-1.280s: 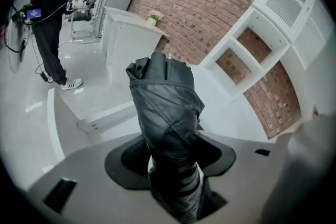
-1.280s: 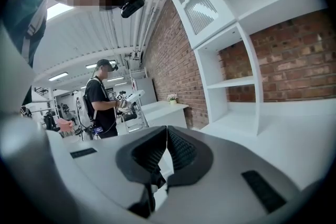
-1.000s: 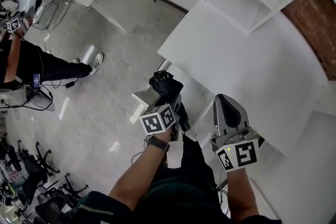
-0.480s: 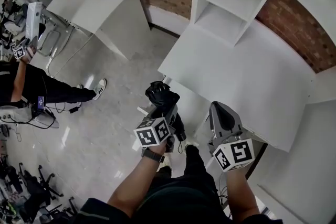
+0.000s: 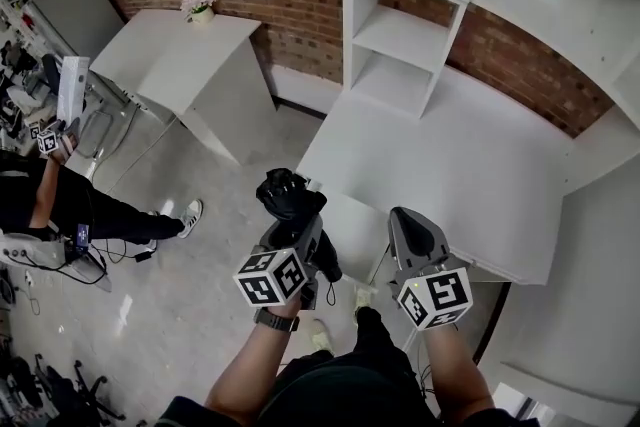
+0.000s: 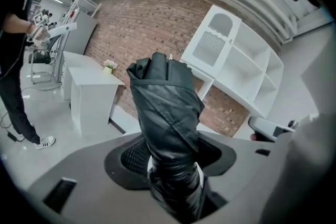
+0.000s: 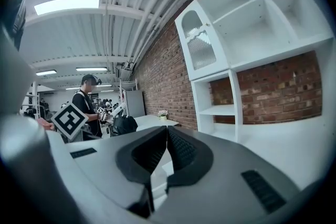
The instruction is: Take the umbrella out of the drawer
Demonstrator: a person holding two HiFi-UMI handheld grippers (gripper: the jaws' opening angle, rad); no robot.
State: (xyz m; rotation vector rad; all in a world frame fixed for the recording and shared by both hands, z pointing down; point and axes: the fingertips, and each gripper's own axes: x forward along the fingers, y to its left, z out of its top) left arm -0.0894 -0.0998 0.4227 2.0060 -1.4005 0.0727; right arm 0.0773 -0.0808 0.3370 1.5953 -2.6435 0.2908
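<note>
Between fingers [image 6: 130,157] of left gripper [image 6: 170,160] — umbrella [image 6: 165,107] clamped; right gripper [image 7: 167,134] fingers [image 7: 184,152] together, empty.

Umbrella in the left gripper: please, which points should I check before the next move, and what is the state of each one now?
1. Grip on the umbrella by the left gripper: ok, jaws press on it.
2. Is the umbrella folded and wrapped: ok.
3. Is the right gripper free, jaws together: ok.
4. Is the desk bare ahead for setting down: ok.
5. Is the drawer shut: cannot tell, not visible.
6. Is the other person well apart: ok.
</note>
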